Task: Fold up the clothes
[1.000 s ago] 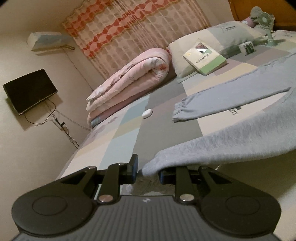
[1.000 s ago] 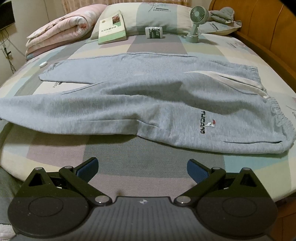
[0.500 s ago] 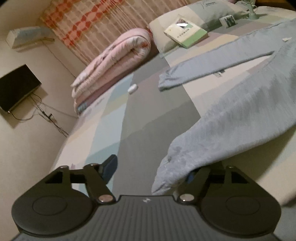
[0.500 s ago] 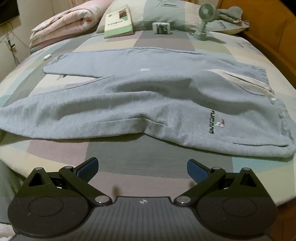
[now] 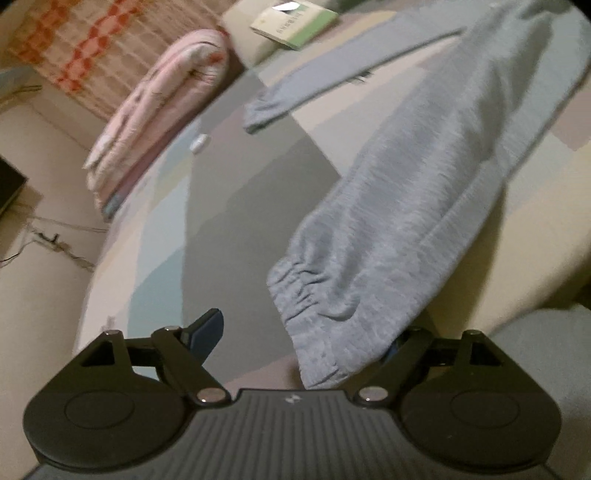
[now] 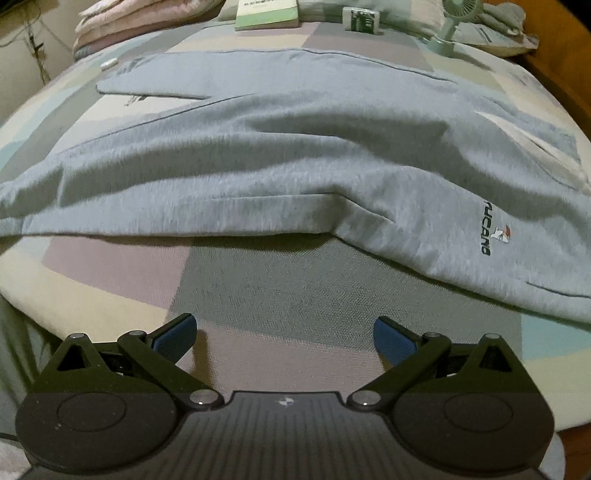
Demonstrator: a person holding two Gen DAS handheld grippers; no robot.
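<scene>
Left wrist view, blurred: left tool (image 5: pixel 303 336) spreading wide, gripping nothing; left blue pad (image 5: pixel 207 330) showing in full, right pad mostly hiding under the cuff. Grey sweatpants (image 5: pixel 424 177) lying on the bed (image 5: pixel 240 192), nearer leg running diagonally toward the tool, its gathered cuff (image 5: pixel 314 306) draping over the right finger, touching it. Far leg cuff (image 5: pixel 262 110) lying flat, well apart from the near cuff. Pink quilt (image 5: pixel 155 110) sitting rolled beyond the far cuff, next to the wall. Small white object (image 5: pixel 199 142) lying between the quilt and the far cuff. Green-white book (image 5: pixel 295 22) resting on a pillow (image 5: pixel 243 44) beyond the sweatpants. Patterned curtain (image 5: pixel 74 48) hanging behind the quilt.

Right wrist view: right tool (image 6: pixel 284 336) also spreading wide, empty, both blue pads showing, hovering over bare bedsheet (image 6: pixel 295 295) just short of the sweatpants (image 6: pixel 295 147). Sweatpants spreading across the bed, waist end at the right, legs pointing left, near leg bunching up with a raised fold. Logo print (image 6: pixel 495 229) showing near the waist, right of the tool's centre line. Book (image 6: pixel 266 13), small box (image 6: pixel 360 20) and green fan (image 6: pixel 454 26) sitting beyond the sweatpants at the head of the bed. Wooden bed frame (image 6: pixel 561 74) running along the right of the sweatpants.
</scene>
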